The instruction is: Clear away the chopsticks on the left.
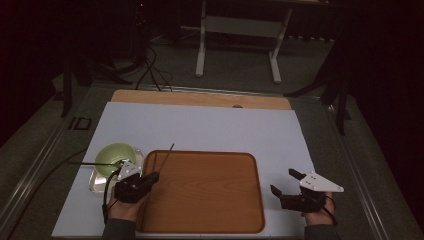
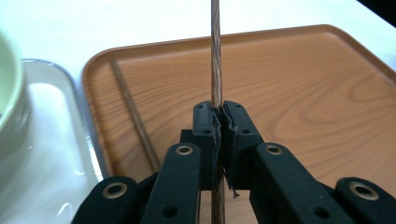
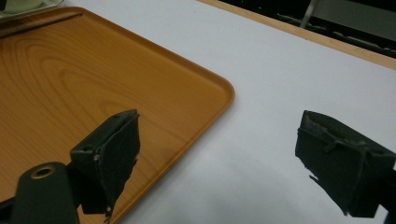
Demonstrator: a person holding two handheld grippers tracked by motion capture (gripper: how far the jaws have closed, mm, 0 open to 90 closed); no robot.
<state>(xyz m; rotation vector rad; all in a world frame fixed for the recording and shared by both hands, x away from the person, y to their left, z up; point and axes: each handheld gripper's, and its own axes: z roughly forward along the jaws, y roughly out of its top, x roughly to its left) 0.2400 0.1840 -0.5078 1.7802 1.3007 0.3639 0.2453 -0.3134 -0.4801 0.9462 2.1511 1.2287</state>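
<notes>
**Chopstick clamped over the tray**

The chopstick (image 2: 215, 56) is pinched in the left gripper (image 2: 218, 122), above the tray's (image 2: 299, 98) left part. The left gripper view shows a second stick (image 2: 135, 119) lying in the tray (faint from above). The bowl (image 1: 115, 156) sits left. The right gripper (image 1: 285, 183) rests beside the tray, jaws wide apart.

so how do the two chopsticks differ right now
One chopstick is clamped in the left claw and lifted at a slant, its tip past the tray's far rim; the other chopstick lies free and flat in the wooden tray along its left rim. Both are thin, dark wooden sticks.
</notes>
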